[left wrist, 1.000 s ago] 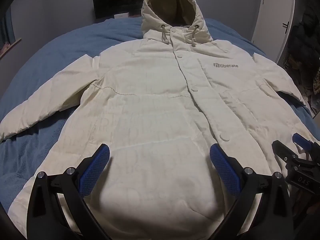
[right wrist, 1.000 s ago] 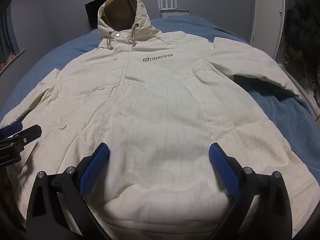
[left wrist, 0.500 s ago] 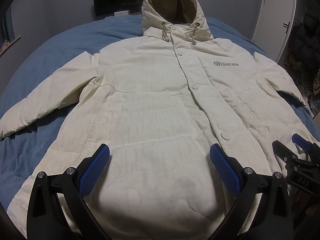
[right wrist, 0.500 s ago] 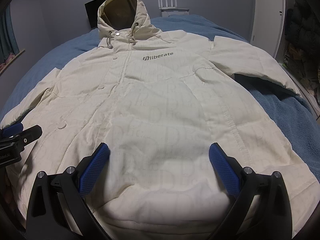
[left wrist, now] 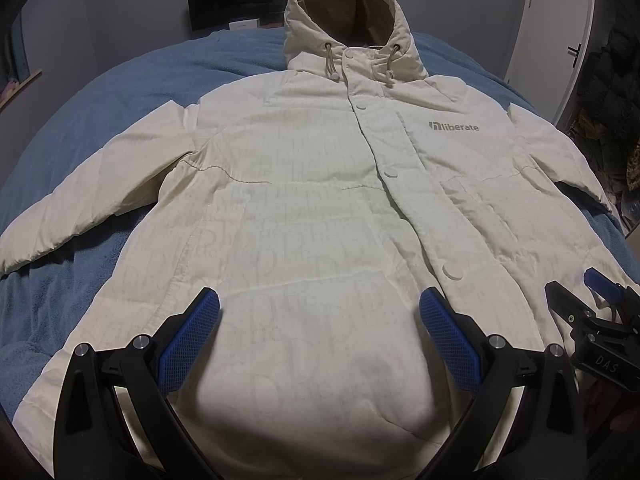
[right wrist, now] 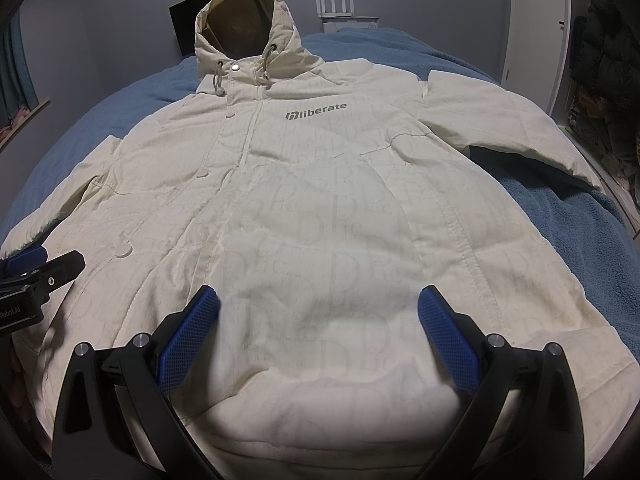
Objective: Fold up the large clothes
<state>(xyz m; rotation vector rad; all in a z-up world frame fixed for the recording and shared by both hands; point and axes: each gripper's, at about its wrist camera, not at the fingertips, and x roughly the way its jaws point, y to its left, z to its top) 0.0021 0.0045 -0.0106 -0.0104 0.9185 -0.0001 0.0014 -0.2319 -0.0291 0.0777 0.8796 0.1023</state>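
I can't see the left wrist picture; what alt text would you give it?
A cream hooded jacket lies flat, front up and buttoned, sleeves spread, on a blue blanket. The left gripper hovers open over its hem, blue fingers apart, holding nothing. The right gripper shows at the right edge.

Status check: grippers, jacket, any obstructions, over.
Left gripper and right gripper open, holding nothing. Cream hooded jacket flat, unfolded on blue blanket. Nothing on it.
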